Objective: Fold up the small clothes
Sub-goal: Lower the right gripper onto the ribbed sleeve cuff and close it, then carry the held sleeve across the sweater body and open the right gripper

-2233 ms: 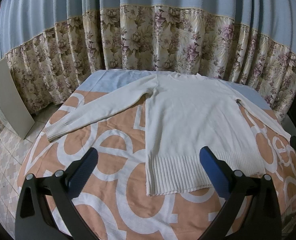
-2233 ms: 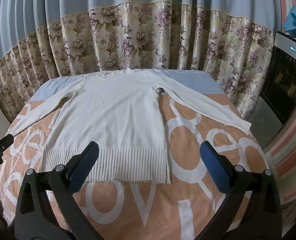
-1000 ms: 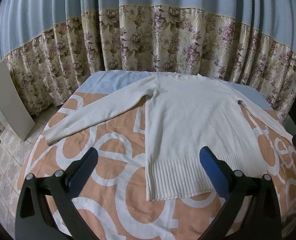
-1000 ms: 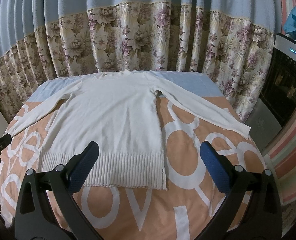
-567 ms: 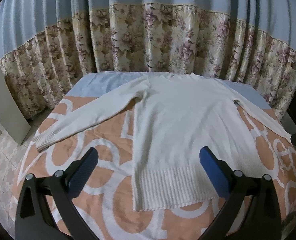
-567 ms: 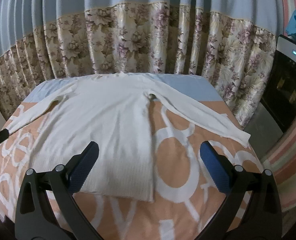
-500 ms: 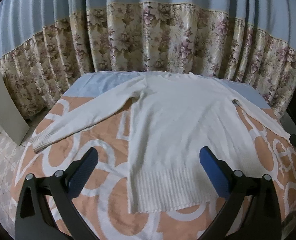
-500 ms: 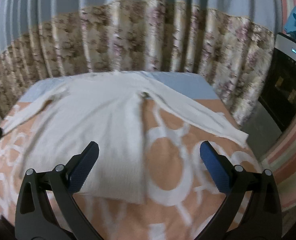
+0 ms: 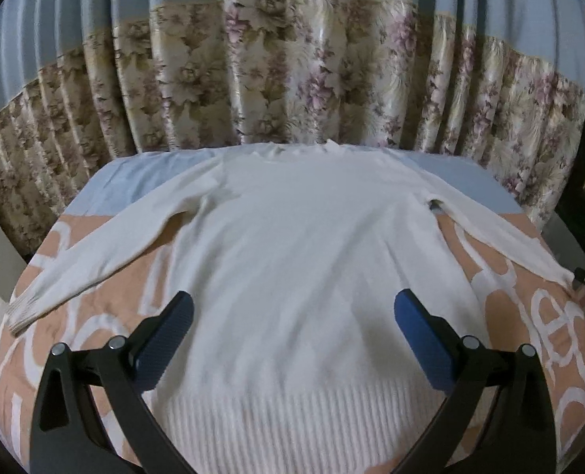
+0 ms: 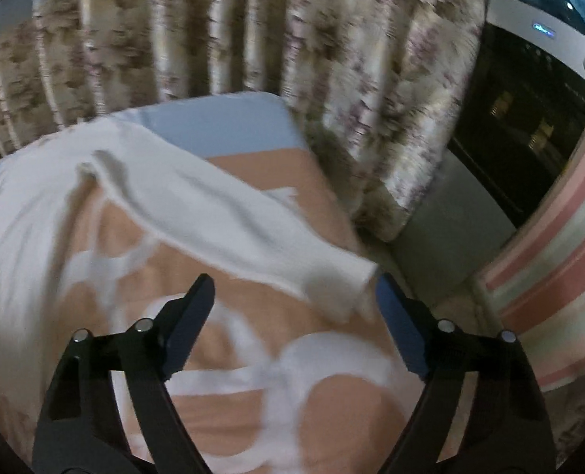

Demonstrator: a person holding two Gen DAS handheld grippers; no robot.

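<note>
Left wrist view: sweater (image 9: 304, 260) lies flat on the bed (image 9: 106, 304); left gripper (image 9: 292, 328) gapes empty above its body. Right gripper (image 10: 294, 308), jaws closing, straddles the cuff (image 10: 340, 280) without pinching it.

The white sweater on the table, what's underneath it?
The white sweater lies flat on a tablecloth that is peach with big white letters and pale blue at the far end. The lettering beneath the sweater's body is covered, so it cannot be read.

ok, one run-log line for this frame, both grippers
phase: reach | sweater: flat on bed, unfolded | left gripper: open over sweater body | right gripper: closing near sleeve cuff, not gripping
</note>
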